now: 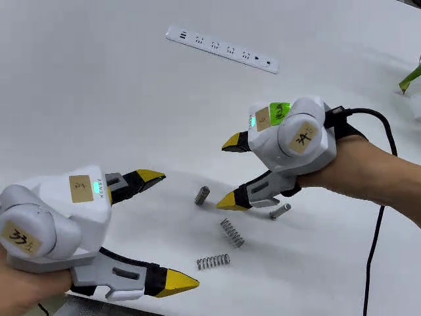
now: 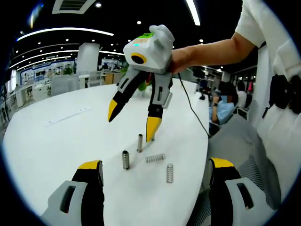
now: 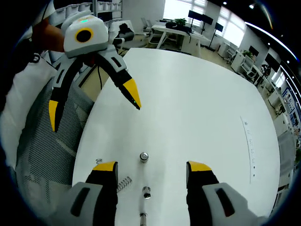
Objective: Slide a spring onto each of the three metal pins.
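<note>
I am holding my left tongs (image 1: 177, 229) released over the near left of the white desk (image 1: 99, 99), their jaws spread wide and gripping nothing. Just right of their upper tip, a sprung pin (image 1: 202, 195) is standing with its coil already on it. Nearer me, two loose springs are lying flat on the desk: the near spring (image 1: 213, 261) and, just beyond it, the far spring (image 1: 231, 232). Above them my right tongs (image 1: 223, 176) are hanging released too, jaws apart and holding nothing, with the lower tip pointing down between the sprung pin and a bare pin (image 1: 279, 211). In the left gripper view that tip is sitting just beside the bare pin's top; I cannot tell whether they are touching. A power strip (image 1: 222, 48) is lying well apart, at the far side.
</note>
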Available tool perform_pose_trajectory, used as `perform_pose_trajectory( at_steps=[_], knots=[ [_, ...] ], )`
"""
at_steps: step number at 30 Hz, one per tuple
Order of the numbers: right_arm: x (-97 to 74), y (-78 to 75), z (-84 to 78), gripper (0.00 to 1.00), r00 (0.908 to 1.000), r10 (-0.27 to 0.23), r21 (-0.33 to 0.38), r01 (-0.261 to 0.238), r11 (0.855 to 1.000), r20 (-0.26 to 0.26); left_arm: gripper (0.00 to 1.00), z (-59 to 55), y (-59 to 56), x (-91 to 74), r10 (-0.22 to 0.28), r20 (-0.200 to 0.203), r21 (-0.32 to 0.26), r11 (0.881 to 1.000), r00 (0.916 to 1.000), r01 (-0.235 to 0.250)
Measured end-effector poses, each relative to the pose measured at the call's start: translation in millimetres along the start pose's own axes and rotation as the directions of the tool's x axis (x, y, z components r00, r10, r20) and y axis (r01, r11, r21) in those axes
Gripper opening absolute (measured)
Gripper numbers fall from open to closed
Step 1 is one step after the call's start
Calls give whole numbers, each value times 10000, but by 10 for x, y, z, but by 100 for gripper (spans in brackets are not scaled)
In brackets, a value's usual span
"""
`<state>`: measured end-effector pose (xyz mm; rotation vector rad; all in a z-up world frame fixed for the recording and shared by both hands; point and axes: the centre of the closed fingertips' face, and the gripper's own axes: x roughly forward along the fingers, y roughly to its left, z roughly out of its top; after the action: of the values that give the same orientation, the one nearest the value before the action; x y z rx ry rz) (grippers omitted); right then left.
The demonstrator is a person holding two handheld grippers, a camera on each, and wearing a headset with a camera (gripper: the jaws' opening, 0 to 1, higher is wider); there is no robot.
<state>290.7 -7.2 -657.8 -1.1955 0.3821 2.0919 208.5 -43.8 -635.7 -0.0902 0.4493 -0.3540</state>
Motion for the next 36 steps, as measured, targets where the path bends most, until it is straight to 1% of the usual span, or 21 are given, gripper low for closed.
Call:
perform_pose_trajectory(
  at_steps=[4, 7, 9, 12, 14, 16, 17, 18, 21, 23, 26, 28, 32, 36],
  knots=[
    [-112, 26, -35, 64, 9992, -234, 382, 222, 9990, 315, 95, 13, 5, 0, -67, -45, 95, 9999, 10000, 68],
    [-191, 63, -58, 71, 9971, -404, 708, 358, 9969, 645, 94, 8, 8, 10, -98, -134, 184, 9998, 9999, 100],
    [-248, 74, -110, 74, 9954, -529, 903, 456, 9949, 798, 94, 5, 6, 15, -121, -199, 262, 9996, 9997, 126],
    [-324, 115, -162, 78, 9906, -686, 1301, 530, 9901, 1186, 94, -16, 4, 19, -152, -320, 379, 9991, 9994, 164],
    [-394, 157, -187, 80, 9853, -847, 1535, 617, 9862, 1484, 94, -31, 5, 21, -151, -399, 463, 9988, 9991, 169],
    [-444, 187, -269, 82, 9809, -978, 1903, 650, 9796, 1682, 94, -42, -1, 24, -161, -485, 448, 9988, 9987, 183],
    [-469, 201, -303, 83, 9788, -1047, 1978, 690, 9778, 1758, 94, -45, -8, 25, -171, -519, 458, 9988, 9985, 195],
    [-503, 221, -349, 84, 9747, -1180, 2125, 766, 9741, 1897, 94, -48, -20, 26, -191, -570, 485, 9986, 9982, 219],
    [-577, 272, -486, 87, 9667, -1466, 2535, 910, 9631, 2100, 94, -70, -53, 29, -314, -721, 592, 9976, 9969, 357],
    [-633, 325, -560, 88, 9597, -1626, 2779, 955, 9558, 2294, 93, -112, -63, 29, -370, -951, 623, 9971, 9948, 430],
    [-707, 406, -665, 91, 9525, -1877, 3050, 1097, 9460, 2397, 93, -145, -67, 27, -436, -1121, 649, 9966, 9927, 511],
    [-751, 446, -745, 92, 9462, -2079, 3295, 1194, 9366, 2480, 92, -159, -73, 29, -485, -1238, 688, 9960, 9911, 573],
    [-797, 535, -878, 94, 9397, -2298, 3575, 1299, 9248, 2532, 92, -160, -80, 38, -527, -1340, 725, 9954, 9896, 628],
    [-860, 603, -1008, 94, 9303, -2610, 3922, 1462, 9082, 2576, 90, -179, -105, 50, -586, -1493, 761, 9946, 9870, 706]
  ],
)
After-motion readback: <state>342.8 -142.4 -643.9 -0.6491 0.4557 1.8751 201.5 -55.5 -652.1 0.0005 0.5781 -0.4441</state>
